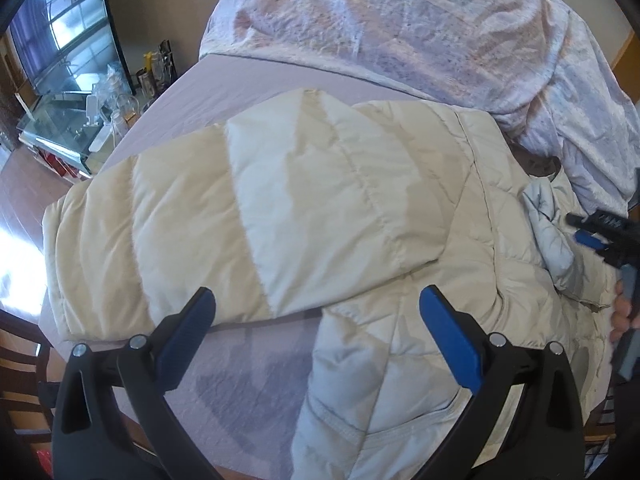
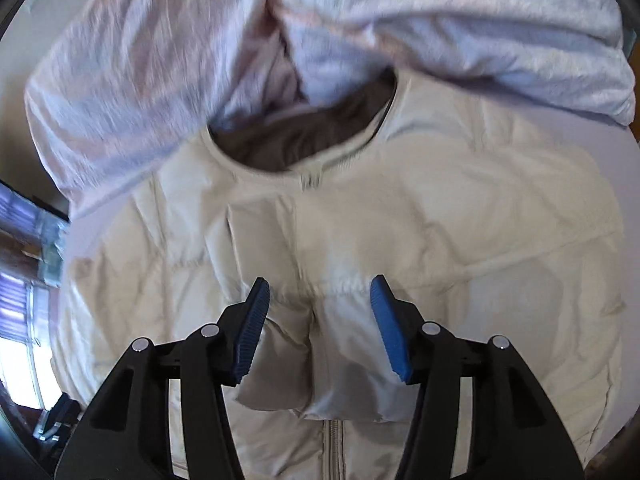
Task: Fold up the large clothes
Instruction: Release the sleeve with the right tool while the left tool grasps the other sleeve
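Lilac-sheeted bed [image 1: 248, 80] filled the view; cluttered glass cabinet [image 1: 60, 132] far left by the window. Cream quilted puffer jacket [image 1: 280, 200] lay mid-bed, crumpled pale floral duvet [image 1: 400, 20] beyond. Left gripper [image 1: 316, 300] spread, empty. Right gripper [image 2: 318, 292] spread, cuff between pads, unpinched.

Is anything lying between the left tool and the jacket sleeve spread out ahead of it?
Nothing visible does. The left tool is open with only bare sheet beneath it, and the cream sleeve lies right at its fingertips. The rumpled blanket sits beyond the jacket, out of the way.
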Demonstrator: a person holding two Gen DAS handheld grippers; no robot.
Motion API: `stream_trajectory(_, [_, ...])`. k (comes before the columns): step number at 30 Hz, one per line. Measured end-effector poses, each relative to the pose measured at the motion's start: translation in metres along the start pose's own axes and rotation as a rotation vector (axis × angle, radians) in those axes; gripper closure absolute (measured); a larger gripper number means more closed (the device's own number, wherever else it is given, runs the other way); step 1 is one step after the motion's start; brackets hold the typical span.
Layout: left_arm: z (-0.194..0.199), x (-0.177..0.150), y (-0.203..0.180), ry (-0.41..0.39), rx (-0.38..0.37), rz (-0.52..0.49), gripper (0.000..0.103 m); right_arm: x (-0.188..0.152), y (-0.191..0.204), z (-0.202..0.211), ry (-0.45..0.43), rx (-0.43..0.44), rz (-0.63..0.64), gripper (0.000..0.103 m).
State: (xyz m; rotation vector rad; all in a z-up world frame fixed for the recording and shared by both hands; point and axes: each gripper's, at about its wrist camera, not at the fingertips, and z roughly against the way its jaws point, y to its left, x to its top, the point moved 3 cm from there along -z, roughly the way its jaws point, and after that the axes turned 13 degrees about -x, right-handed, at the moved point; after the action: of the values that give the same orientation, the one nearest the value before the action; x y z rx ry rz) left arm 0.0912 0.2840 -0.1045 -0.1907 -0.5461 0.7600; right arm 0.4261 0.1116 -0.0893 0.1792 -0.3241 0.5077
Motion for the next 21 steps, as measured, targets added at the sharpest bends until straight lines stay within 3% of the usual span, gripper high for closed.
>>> stream_trajectory(4, [0.009,0.000,0.016,-0.012,0.014,0.019,0.002,-0.008,0.023,-0.023,0.060,-0.035,0.026,0.047])
stream_trajectory(9, [0.024,0.002,0.048,-0.042,0.081,0.068,0.002,-0.013,0.048,-0.036,0.035,-0.157,0.089,0.046])
stream_trajectory(13, [0.037,0.003,0.089,-0.062,0.152,0.145,0.002,-0.013,0.051,-0.040,0.030,-0.157,0.087,0.045])
stream_trajectory(21, [0.055,-0.005,0.166,-0.071,0.220,0.287,0.002,-0.014,0.048,-0.044,0.062,-0.144,0.093,0.045])
